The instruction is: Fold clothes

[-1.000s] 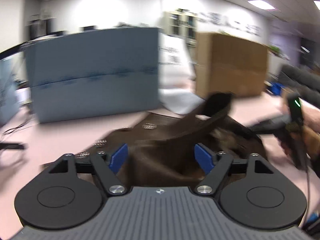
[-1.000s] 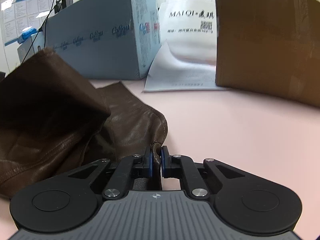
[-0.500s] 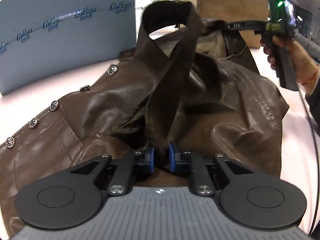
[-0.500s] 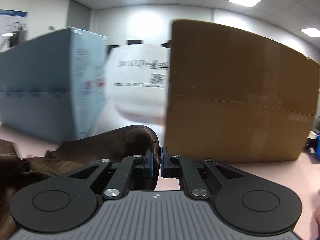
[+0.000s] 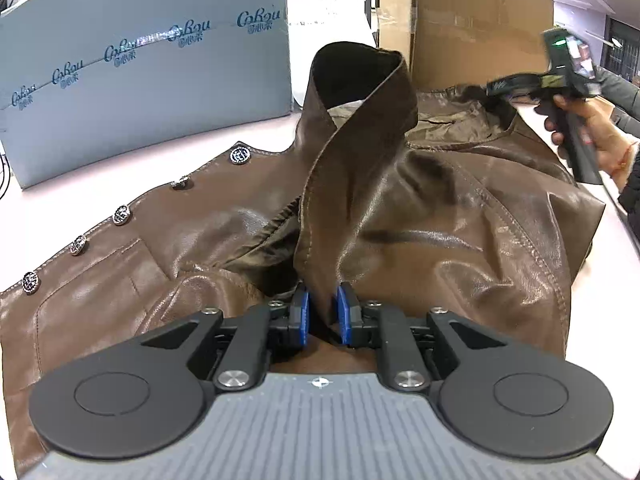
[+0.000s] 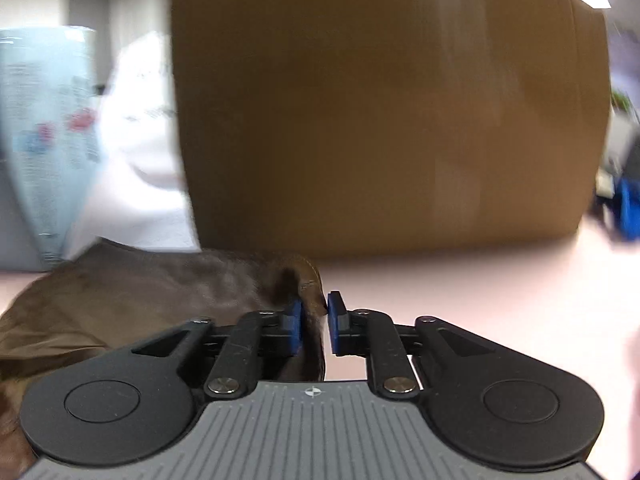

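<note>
Left wrist view: your left gripper (image 5: 323,312) has its jaws closed on a twisted strap of the brown leather jacket (image 5: 440,232), which rises from between the blue pads (image 5: 301,312) and curls over at the top. The jacket lies spread on the pale pink table (image 5: 248,132), its row of metal buttons (image 5: 122,215) running along the left edge. Behind it stand a light blue carton (image 5: 152,56), a white bag (image 5: 324,4) and a cardboard box (image 5: 472,28). At right, your right hand (image 5: 592,136) holds the right gripper (image 5: 504,88) at the jacket's far edge. Right wrist view, blurred: the right gripper (image 6: 314,322) has just been opening; a jacket edge (image 6: 312,292) sits between the parted jaws, against the left pad and clear of the right. The cardboard box (image 6: 380,112) fills the background.
</note>
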`<state>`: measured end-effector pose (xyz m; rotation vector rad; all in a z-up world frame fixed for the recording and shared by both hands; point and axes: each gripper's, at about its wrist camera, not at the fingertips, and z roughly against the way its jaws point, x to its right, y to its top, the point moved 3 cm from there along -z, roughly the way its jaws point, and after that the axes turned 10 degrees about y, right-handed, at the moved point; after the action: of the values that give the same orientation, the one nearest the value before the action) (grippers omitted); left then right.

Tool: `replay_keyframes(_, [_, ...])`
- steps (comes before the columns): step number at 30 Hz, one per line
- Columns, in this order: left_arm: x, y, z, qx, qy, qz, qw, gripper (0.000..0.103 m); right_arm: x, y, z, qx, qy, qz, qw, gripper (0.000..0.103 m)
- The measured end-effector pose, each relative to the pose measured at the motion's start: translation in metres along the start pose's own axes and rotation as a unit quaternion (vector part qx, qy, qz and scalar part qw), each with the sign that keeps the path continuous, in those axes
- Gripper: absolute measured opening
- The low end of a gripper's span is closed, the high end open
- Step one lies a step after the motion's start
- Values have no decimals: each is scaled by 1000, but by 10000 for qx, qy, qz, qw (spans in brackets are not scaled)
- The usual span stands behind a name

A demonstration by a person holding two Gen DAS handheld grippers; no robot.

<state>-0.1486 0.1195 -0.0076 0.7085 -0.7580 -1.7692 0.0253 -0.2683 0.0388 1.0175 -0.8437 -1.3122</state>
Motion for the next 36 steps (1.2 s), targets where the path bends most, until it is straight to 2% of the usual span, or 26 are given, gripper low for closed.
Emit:
replay_keyframes(1, [-1,-1,0,38,-25,33,10000,14,-15,7,23,363,441,190,9982,58])
replay_keyframes(2, [-3,-2,1,75,-49,67,9999,14,-27,9,36,510,752,325,9953,68])
replay_keyframes(3, [-4,-3,1,113,-74,100,9999,15,-34,9,42,553,942,409,9932,73])
replay_keyframes(4, [-6,-4,1,152,-114,136,9997,16,-58,4,57,589,1668,684,9818,74])
replay_keyframes(5, [-8,-5,0,194,-164,175,9995,17,-74,-3,61,497,2168,838,9713,78])
replay_keyframes(7, [-13,-7,-1,261,-273,261,9989,21,-103,-13,59,225,2749,1070,9552,78])
replay_keyframes(8, [-14,-7,-1,276,-337,315,9986,22,-114,-17,54,94,2881,1175,9503,78])
replay_keyframes(10, [-18,-8,-1,304,-463,424,9976,25,-126,-21,43,-111,3025,1233,9451,78])
replay_keyframes(14, [-23,-9,-2,336,-663,611,9954,27,-127,-24,6,-698,3378,531,9371,78])
replay_keyframes(16, [-23,-10,-2,344,-683,624,9951,28,-124,-26,-9,-882,3482,209,9330,71])
replay_keyframes(18, [-23,-9,-2,346,-726,639,9947,29,-126,-31,-4,-871,3593,230,9289,54])
replay_keyframes(21, [-23,-9,-1,346,-810,685,9938,31,-132,-33,13,-744,3805,422,9208,51])
replay_keyframes(22, [-22,-9,-1,350,-813,676,9938,31,-134,-33,18,-675,3854,502,9189,48])
replay_keyframes(24, [-21,-9,0,362,-805,655,9939,32,-136,-29,26,-475,3938,494,9166,14])
replay_keyframes(25, [-21,-9,1,370,-796,654,9940,32,-136,-26,30,-350,3974,416,9161,9])
replay_keyframes(28, [-23,-11,3,443,-652,682,9946,33,-135,-21,45,-82,4042,345,9140,5])
replay_keyframes(32, [-31,-11,17,804,-376,762,9931,33,-139,-17,79,160,3987,790,9135,4])
replay_keyframes(36, [-57,-11,54,1520,-145,1273,9800,37,-131,-18,124,438,4025,999,9089,3])
